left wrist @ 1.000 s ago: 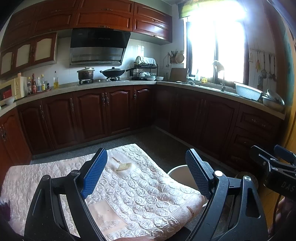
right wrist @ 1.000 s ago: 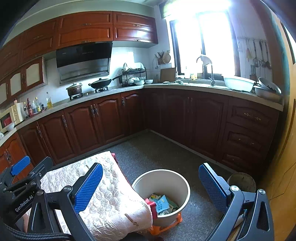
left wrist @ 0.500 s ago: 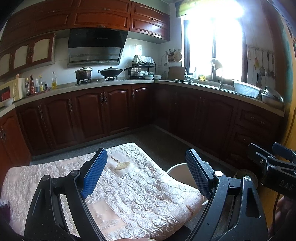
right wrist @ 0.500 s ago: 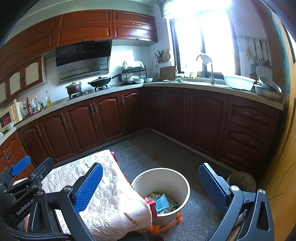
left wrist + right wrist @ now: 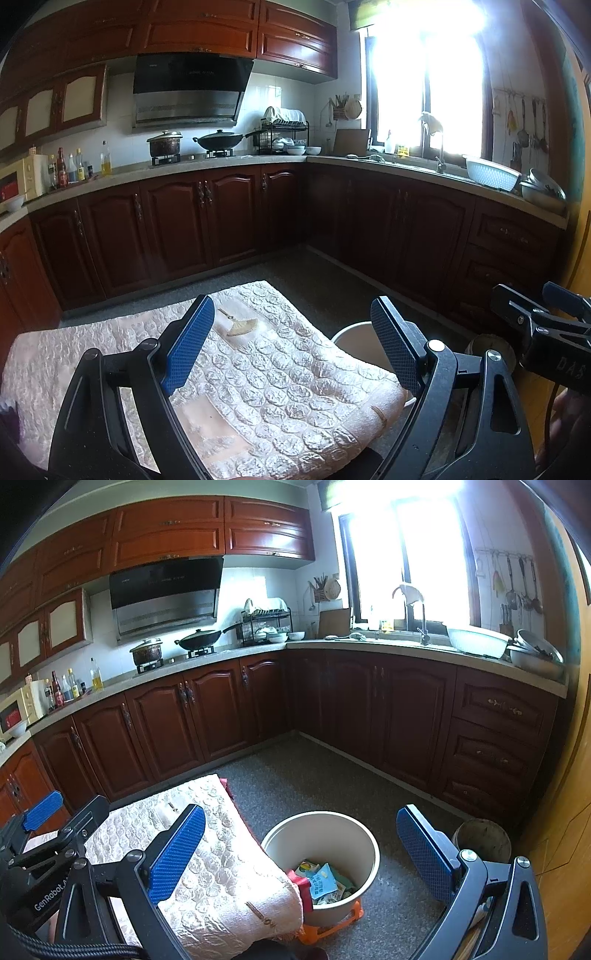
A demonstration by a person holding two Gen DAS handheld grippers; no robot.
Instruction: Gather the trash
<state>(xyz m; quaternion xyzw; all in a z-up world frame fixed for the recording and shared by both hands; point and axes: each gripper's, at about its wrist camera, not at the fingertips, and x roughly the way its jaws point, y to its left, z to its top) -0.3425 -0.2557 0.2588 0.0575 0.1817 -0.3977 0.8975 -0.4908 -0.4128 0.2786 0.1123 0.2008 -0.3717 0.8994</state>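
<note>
Both tools hang over a table (image 5: pixel 92 354) covered with a pale quilted cloth (image 5: pixel 295 387), pointing toward the corner of a kitchen with dark red cabinets. The left tool (image 5: pixel 291 347) has its blue-padded jaws spread wide with nothing between them, and the right tool (image 5: pixel 301 853) is just as open and empty. On the cloth, just beyond the left tool's left pad, lies a small tan scrap of trash (image 5: pixel 242 326) with a thin stick-like bit beside it. At the table's right end a cream bucket (image 5: pixel 364 875) sits on the speckled floor on an orange base, already holding wrappers, one blue packet (image 5: pixel 323 880) with print too small to read. From the right camera the left tool's black body reads "GenRobot" (image 5: pixel 50 895); from the left camera the right tool's body shows the letters "DAS" (image 5: pixel 569 367). A second, dull brown bucket (image 5: pixel 482 840) stands near the cabinets.
</note>
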